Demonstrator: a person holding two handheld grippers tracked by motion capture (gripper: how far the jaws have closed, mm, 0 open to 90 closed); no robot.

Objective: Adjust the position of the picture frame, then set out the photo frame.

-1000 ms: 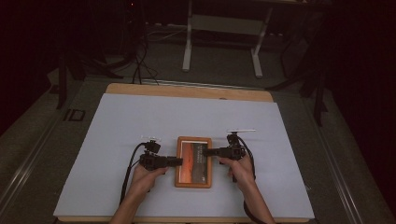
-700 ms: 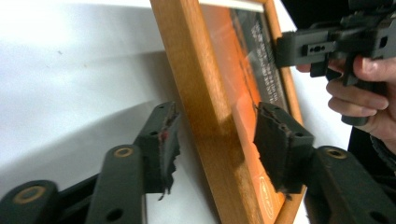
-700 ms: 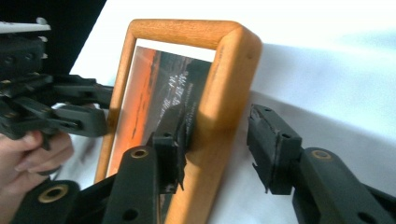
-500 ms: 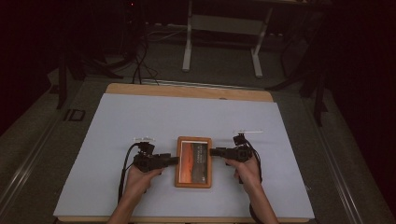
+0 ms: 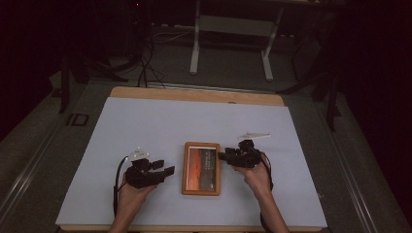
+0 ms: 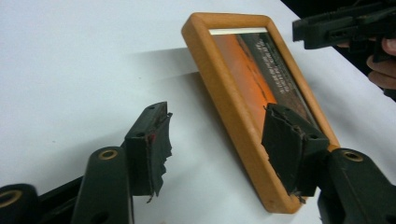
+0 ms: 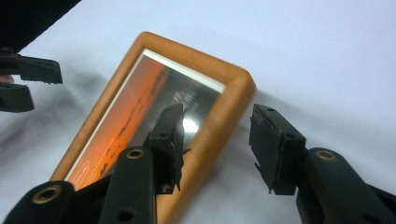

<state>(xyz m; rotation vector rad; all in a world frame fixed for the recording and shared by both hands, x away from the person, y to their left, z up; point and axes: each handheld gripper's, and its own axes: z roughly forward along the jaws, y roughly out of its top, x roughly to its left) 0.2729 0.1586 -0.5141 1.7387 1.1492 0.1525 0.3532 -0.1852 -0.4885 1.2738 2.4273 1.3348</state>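
Note:
A wooden picture frame [image 5: 201,167] with an orange and dark print lies flat on the white sheet, a little nearer than the middle. My left gripper [image 5: 167,171] is open just left of the frame, held in a hand. In the left gripper view, this gripper [image 6: 217,148] straddles the frame's [image 6: 233,93] near long rail, one jaw over the sheet and one over the print. My right gripper [image 5: 222,156] is open at the frame's right edge. In the right gripper view, it [image 7: 219,144] spans the frame's [image 7: 219,121] rail near a corner.
The white sheet [image 5: 194,121] covers a wooden table whose far edge [image 5: 194,94] shows bare. Open sheet lies all around the frame. Beyond the table are a dark floor, cables [image 5: 145,68] and a white stand's legs [image 5: 195,48].
My left gripper has drawn back a little to the left, away from the frame's edge. The right gripper and the frame have hardly moved.

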